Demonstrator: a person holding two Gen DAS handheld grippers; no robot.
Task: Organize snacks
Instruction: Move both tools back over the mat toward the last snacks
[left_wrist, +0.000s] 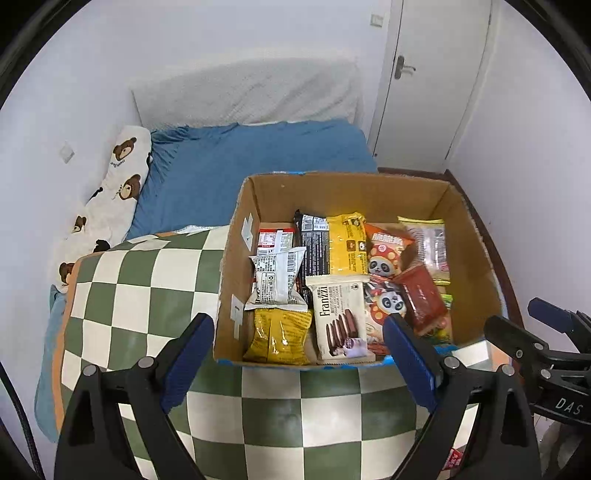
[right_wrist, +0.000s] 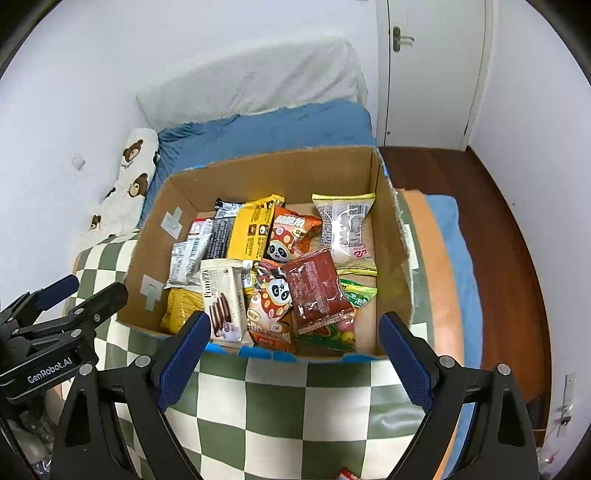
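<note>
Inside cardboard box: Franzzi pack flat, long axis front-to-back.

your left gripper is black plastic w/ two fingers faced in blue textured pads, round silver screws at the pivots, triangular cutouts in the arms. your right gripper is built the same. white lettering on the bodies: "genrobot.ai" on the left one, "das" on the right. black cable at the left view's edge.
</note>
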